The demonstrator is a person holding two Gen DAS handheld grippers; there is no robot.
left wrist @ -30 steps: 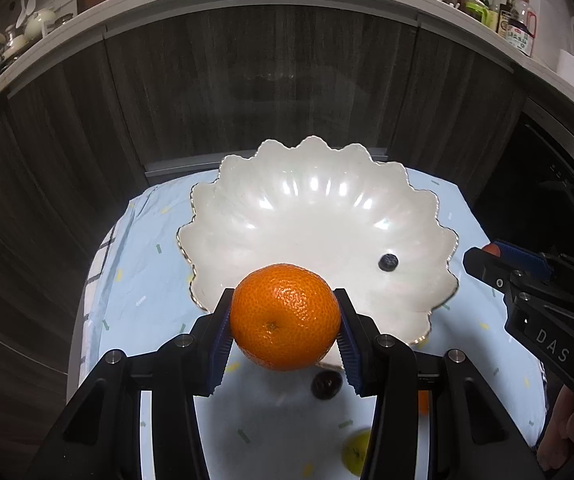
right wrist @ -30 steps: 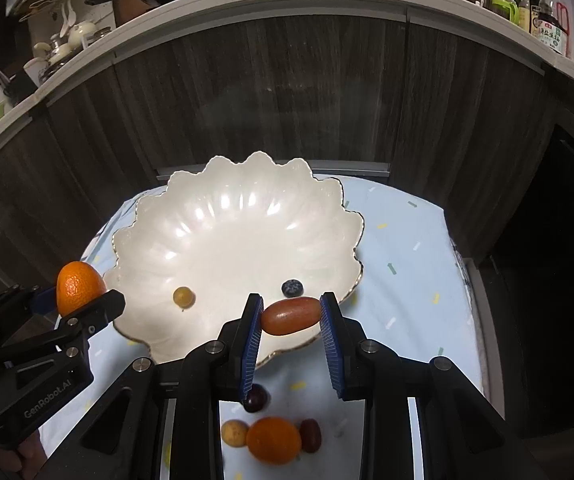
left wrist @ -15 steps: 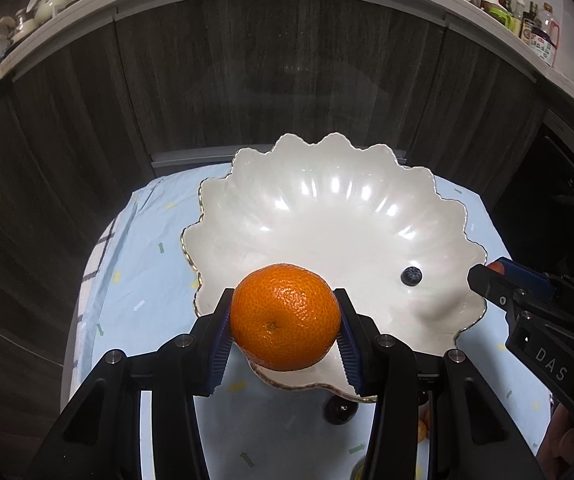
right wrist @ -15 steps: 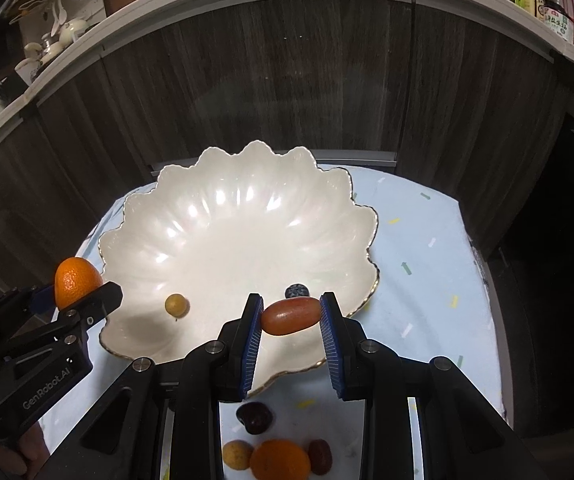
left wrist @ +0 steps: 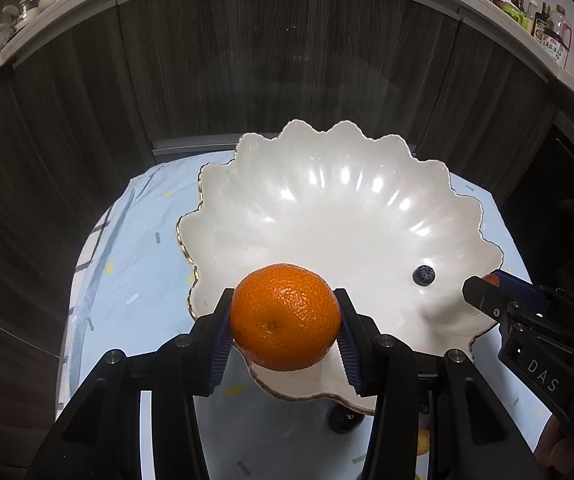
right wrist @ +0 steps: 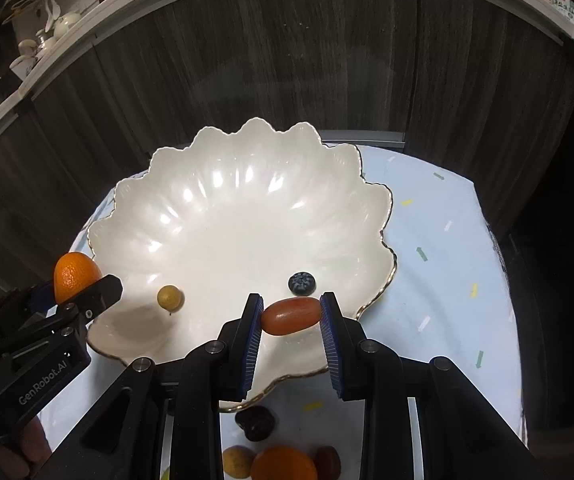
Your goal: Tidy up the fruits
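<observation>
Dark wood-grain cabinet fronts close off the background, and a light blue patterned tablecloth (right wrist: 439, 248) is spread beneath a white scalloped bowl (right wrist: 247, 216) with a gilt rim. Inside the bowl, a blueberry (right wrist: 302, 283) is seen near the right side of the near rim and a small yellow-green fruit (right wrist: 170, 297) near the left side.

The left gripper (left wrist: 285, 322) is clamped on a mandarin orange (left wrist: 285, 317), which is held above the bowl's near rim, towards the left edge. The right gripper (right wrist: 291, 316) is clamped on an oblong reddish-orange fruit (right wrist: 291, 315), probably a cherry tomato, gripped end to end so that its long axis runs across between the pads; it is held over the near rim, just in front of the blueberry.

On the cloth in front of the bowl, a dark cherry-like fruit (right wrist: 255, 423), a second orange (right wrist: 283, 465), a yellowish fruit (right wrist: 237, 461) and a dark red fruit (right wrist: 328, 460) are left to be gathered.

Both held fruits are judged to lie already over the bowl's interior, with the basin ahead of and below each gripper. The release is judged to depend mainly on lowering, since either fruit may roll down the sloped wall toward the centre. Neither arm is clearly nearer to letting go.
</observation>
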